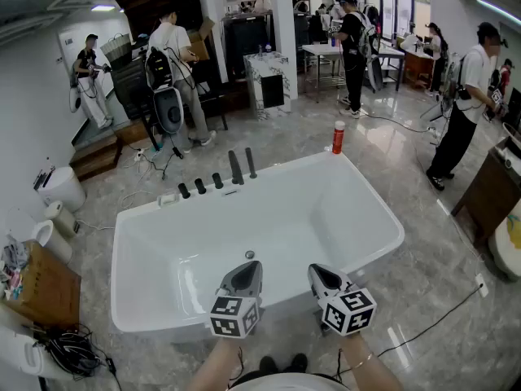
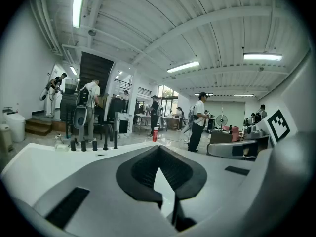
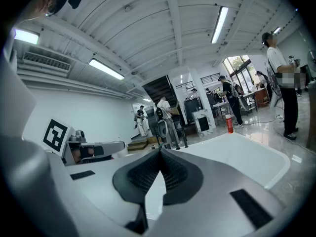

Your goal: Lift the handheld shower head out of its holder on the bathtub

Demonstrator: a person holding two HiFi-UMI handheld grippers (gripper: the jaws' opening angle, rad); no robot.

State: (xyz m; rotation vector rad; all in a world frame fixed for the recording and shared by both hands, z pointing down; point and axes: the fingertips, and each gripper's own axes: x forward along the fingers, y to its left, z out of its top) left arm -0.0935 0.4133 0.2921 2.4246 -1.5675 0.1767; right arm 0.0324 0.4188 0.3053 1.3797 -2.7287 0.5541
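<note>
A white bathtub point(image 1: 122, 243) fills the middle of the head view. On its far rim stands a row of black fittings: three short knobs point(image 1: 200, 186) and two tall stems point(image 1: 235, 168); I cannot tell which stem is the handheld shower head. The row also shows far off in the left gripper view, as fittings point(image 2: 104, 142), and in the right gripper view, as fittings point(image 3: 173, 140). My left gripper point(image 1: 248, 265) and right gripper point(image 1: 314, 270) hover side by side over the tub's near rim, far from the fittings. Both are shut and empty, the left gripper point(image 2: 159, 147) and right gripper point(image 3: 160, 151) with their pads together.
A red bottle point(image 1: 338, 137) stands by the tub's far right corner. A toilet point(image 1: 61, 187) and a wooden cabinet point(image 1: 41, 287) are at the left, a wooden unit point(image 1: 488, 194) at the right. Cables lie on the floor. Several people stand beyond the tub.
</note>
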